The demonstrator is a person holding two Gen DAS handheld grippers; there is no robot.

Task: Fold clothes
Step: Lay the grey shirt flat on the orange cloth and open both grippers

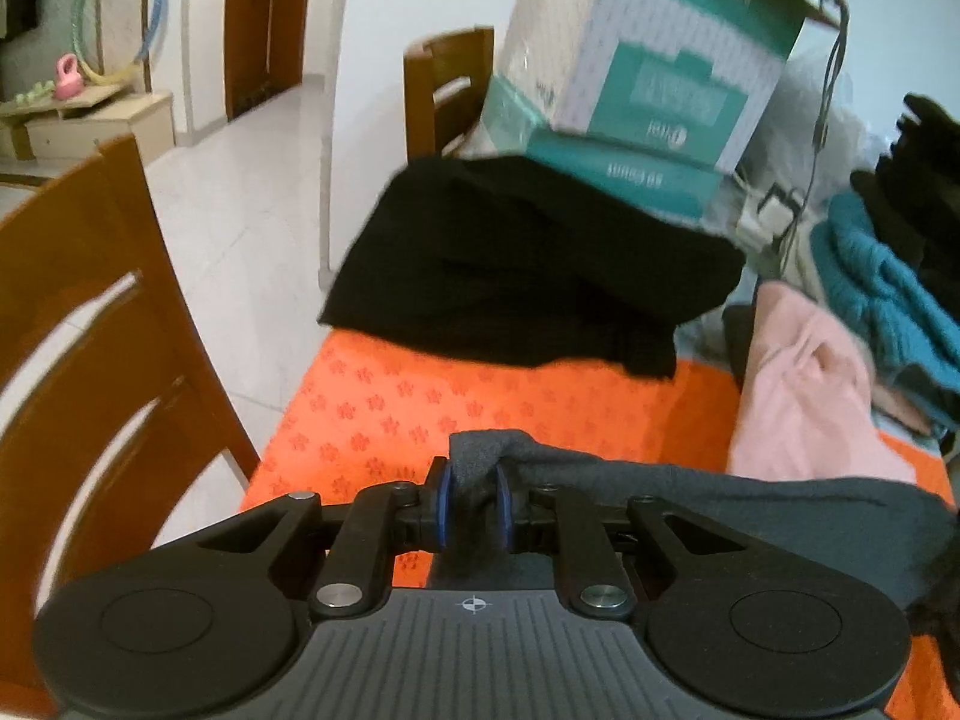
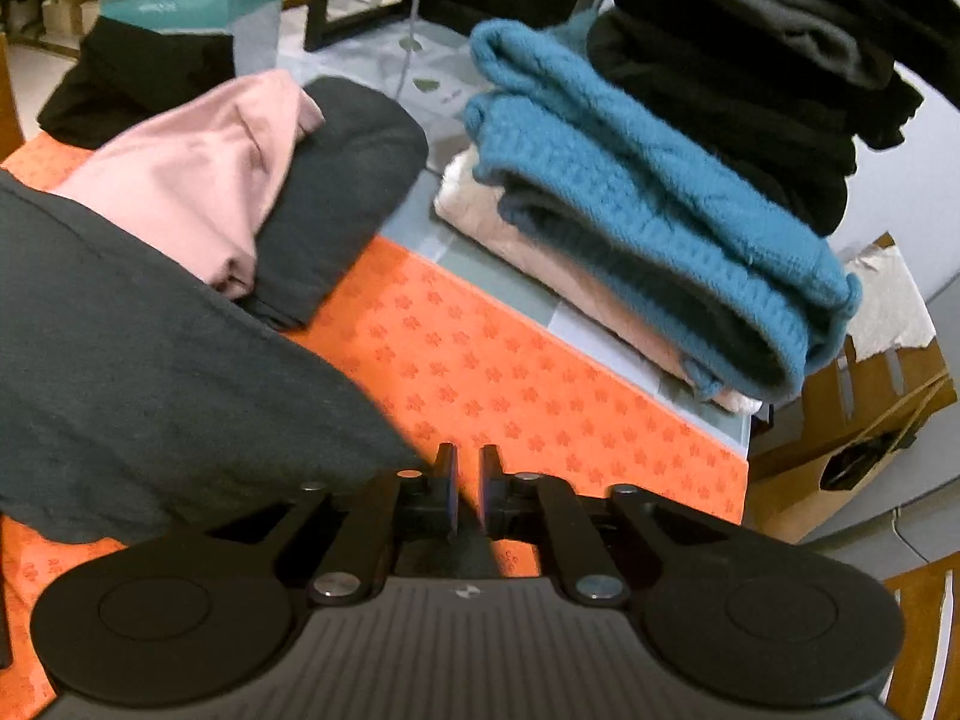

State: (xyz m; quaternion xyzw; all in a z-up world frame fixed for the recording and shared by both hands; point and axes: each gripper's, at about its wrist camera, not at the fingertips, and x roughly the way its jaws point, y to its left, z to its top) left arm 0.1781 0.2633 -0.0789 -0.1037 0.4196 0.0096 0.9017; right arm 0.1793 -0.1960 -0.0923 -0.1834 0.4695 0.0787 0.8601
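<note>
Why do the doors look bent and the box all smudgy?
Left wrist view: the fisheye lens bows the door frame, and motion blur smears the teal box, while the left gripper pinching the grey garment looks sharper. Right wrist view: the teal sweater is a little soft, with edges curving.

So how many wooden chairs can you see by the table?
2. One chair stands close at the table's left edge; another chair is at the far end, behind the black cloth and beside the boxes. Others may be hidden.
</note>
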